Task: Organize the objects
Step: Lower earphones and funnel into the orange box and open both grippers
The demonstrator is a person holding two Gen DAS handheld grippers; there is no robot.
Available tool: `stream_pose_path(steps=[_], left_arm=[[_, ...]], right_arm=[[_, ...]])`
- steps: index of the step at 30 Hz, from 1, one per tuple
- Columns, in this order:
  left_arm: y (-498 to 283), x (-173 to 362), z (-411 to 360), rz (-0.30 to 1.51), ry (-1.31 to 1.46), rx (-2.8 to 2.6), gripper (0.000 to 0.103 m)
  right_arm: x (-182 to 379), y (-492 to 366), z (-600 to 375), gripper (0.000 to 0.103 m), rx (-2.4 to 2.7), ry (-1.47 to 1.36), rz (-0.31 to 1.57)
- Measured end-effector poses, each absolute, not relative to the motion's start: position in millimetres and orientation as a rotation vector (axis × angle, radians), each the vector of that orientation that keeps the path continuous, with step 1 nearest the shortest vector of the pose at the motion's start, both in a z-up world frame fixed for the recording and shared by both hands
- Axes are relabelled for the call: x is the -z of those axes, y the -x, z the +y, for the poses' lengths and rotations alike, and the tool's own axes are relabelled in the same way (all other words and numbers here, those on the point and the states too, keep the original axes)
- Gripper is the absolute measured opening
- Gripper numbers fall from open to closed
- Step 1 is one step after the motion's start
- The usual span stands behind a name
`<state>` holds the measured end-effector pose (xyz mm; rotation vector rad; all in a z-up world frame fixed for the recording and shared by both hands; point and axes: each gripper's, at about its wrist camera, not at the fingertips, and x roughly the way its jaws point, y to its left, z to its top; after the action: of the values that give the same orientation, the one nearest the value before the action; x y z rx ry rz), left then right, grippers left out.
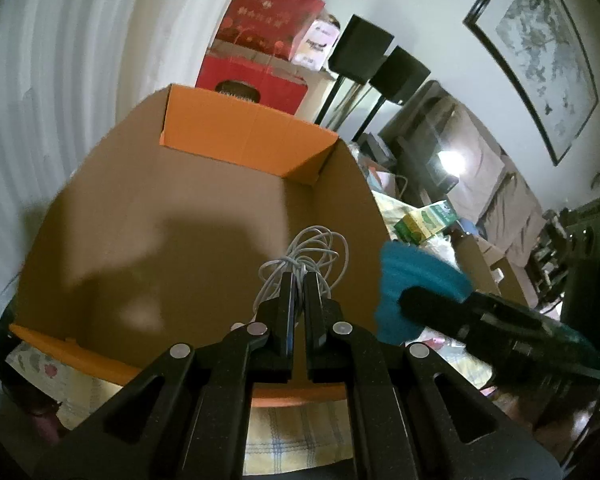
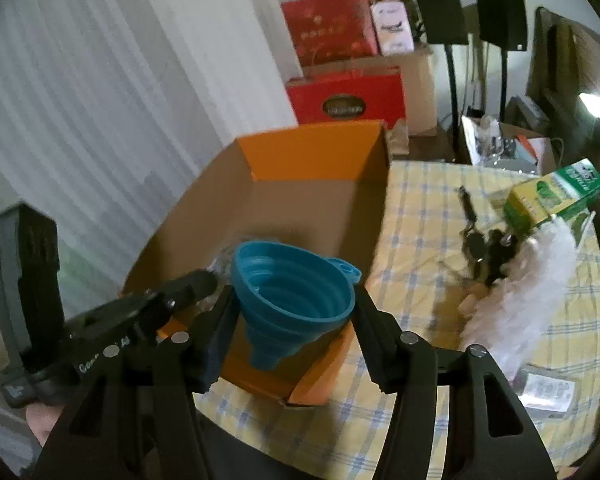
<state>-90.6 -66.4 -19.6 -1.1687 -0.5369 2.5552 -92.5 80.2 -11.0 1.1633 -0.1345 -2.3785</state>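
funnel [image 2: 292,300] between right gripper [image 2: 292,320] pads, over box [image 2: 312,152] edge.

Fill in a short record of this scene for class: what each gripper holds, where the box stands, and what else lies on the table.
left gripper: shut on the coiled white cable, held over the inside of the box
right gripper: shut on the blue funnel, wide end up, at the box's near corner
box: open cardboard, orange flaps, standing on the checked tablecloth
box contents: floor bare where visible
on the table: green and yellow carton, bunch of keys, white feathery thing
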Motion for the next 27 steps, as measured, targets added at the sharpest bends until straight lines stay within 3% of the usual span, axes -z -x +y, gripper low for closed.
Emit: stream_pose_path(steps=[10,14,18,21,23,27], left_arm=[[92,36,-56,-0.542,1.228,-2.516,0.005],[92,34,-57,-0.56,1.221,-2.506,0.022],[89,28,-60,-0.581,1.2,-2.51,0.032],[87,23,-62,-0.589,1.185,-2.519,0.05],[85,19,-63,-0.579,1.178,-2.54,0.07],[82,13,-62,-0.564,1.161,-2.554,0.076]], right_arm=[[26,83,66,0.064,2.385,-1.199,0.042],[22,79,69,0.073,2.378,-1.188,0.045],[15,75,74,0.074,2.384,-1.172,0.037],[9,72,81,0.076,2.391,-1.157,0.008],[4,69,89,0.079,2.404,-1.142,-0.012],[-5,65,103,0.087,2.437,-1.129,-0.031]])
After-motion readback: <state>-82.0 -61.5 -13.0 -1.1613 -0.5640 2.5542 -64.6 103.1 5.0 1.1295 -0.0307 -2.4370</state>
